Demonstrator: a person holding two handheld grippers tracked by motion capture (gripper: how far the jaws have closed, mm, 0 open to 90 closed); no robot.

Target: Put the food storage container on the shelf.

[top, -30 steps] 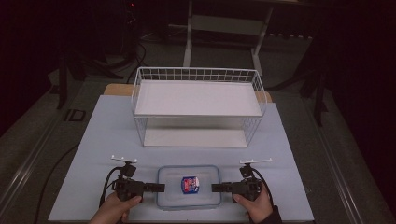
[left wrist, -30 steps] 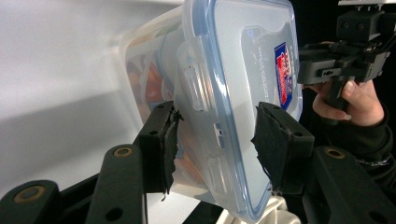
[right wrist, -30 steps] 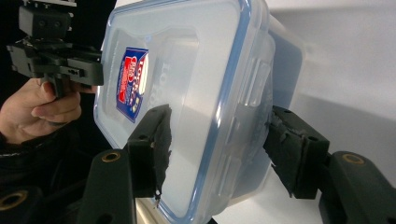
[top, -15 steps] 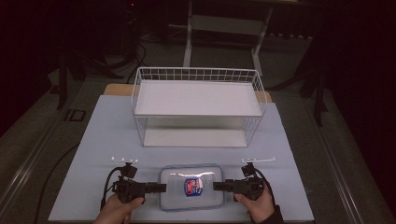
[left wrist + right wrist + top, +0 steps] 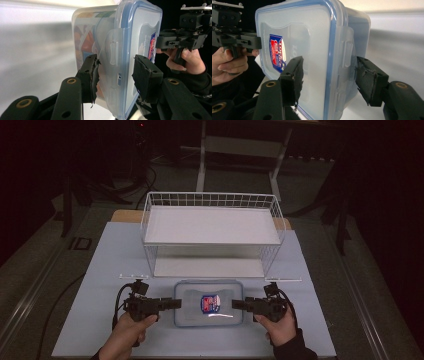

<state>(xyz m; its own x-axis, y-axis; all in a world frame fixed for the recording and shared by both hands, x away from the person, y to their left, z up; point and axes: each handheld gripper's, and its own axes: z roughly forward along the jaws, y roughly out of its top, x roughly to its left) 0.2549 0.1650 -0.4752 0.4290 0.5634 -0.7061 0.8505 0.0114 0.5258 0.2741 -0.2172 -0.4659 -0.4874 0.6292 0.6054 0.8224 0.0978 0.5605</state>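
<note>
Lidded box gripped at both ends
Left gripper [image 5: 172, 303] and right gripper [image 5: 239, 304] fingers pinch the plastic box [image 5: 208, 302] (blue-rimmed lid) above the worktop [image 5: 100, 270].

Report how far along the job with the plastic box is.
Done: both tools grip the lidded plastic box at its end clasps, left tool and right tool. In hand: the box is held between them, above the table. Left: setting it down, perhaps on the wire rack, whose shelves are bare.
</note>
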